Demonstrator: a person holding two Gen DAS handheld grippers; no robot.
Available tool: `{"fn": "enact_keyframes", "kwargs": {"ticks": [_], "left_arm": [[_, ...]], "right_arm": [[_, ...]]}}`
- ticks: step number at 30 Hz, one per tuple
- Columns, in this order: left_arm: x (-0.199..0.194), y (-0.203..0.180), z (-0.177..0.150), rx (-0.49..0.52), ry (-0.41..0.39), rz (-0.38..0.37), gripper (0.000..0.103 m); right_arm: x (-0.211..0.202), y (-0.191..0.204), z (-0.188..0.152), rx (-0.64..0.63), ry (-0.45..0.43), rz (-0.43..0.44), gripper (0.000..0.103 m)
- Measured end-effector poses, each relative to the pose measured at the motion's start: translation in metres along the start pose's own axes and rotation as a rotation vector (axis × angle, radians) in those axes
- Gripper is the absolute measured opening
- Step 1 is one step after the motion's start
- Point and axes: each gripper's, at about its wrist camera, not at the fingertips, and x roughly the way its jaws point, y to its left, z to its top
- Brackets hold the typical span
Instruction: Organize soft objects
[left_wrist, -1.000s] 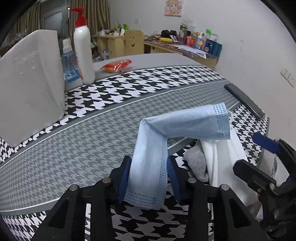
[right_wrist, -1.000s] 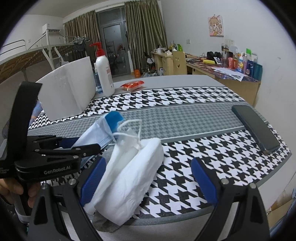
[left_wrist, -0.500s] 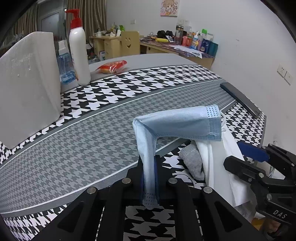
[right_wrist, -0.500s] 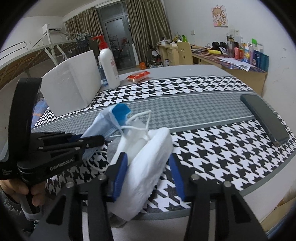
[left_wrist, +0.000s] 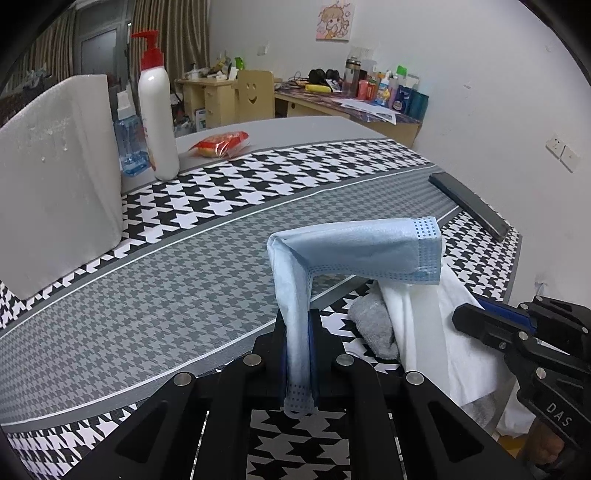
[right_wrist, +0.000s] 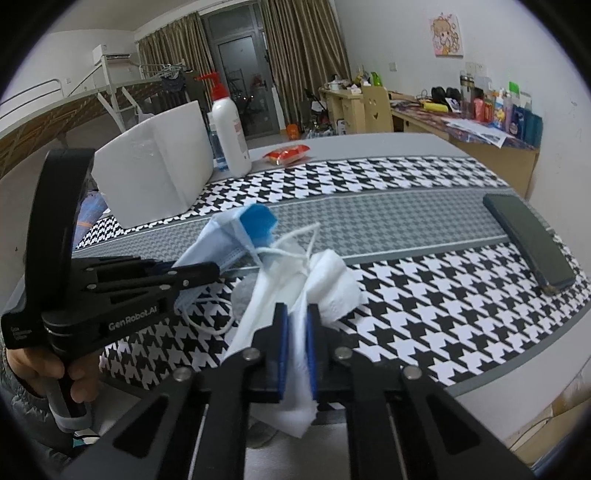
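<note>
A light blue face mask (left_wrist: 354, 251) bends up and over to the right, and my left gripper (left_wrist: 297, 332) is shut on its lower end. In the right wrist view the mask (right_wrist: 221, 236) hangs from the left gripper (right_wrist: 214, 271), with white ear loops trailing. My right gripper (right_wrist: 296, 314) is closing its jaws, and the blue pads press a crumpled white tissue (right_wrist: 332, 284) near the table's front edge. A grey sock (left_wrist: 373, 325) lies under the tissue (left_wrist: 443, 332), partly hidden. The right gripper (left_wrist: 480, 317) shows at the right of the left wrist view.
A white foam box (right_wrist: 155, 166) stands at the back left of the houndstooth tablecloth (right_wrist: 406, 288). Beside it are a white pump bottle (right_wrist: 229, 136) and a red packet (right_wrist: 286, 153). A dark phone (right_wrist: 528, 236) lies near the right edge. A hand (right_wrist: 33, 369) holds the left gripper's handle.
The left jaws shut on the mask's lower end and stayed shut. The right jaws went from wide apart to squeezing the white tissue, which bunched up between the pads.
</note>
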Motion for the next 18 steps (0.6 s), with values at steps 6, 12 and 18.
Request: {"fn": "enact_keyframes", "kwargs": {"ticks": [6, 12, 18], "left_arm": [[-0.010, 0.000, 0.002, -0.002, -0.023, -0.007, 0.010], [-0.018, 0.004, 0.002, -0.014, -0.041, -0.004, 0.010], [-0.030, 0.008, 0.002, -0.016, -0.061, 0.003, 0.010]], "right_arm": [[-0.010, 0.000, 0.003, -0.014, -0.028, -0.010, 0.007], [-0.007, -0.001, 0.003, -0.007, -0.006, -0.014, 0.006], [0.003, -0.005, -0.002, 0.006, 0.035, -0.038, 0.028]]}}
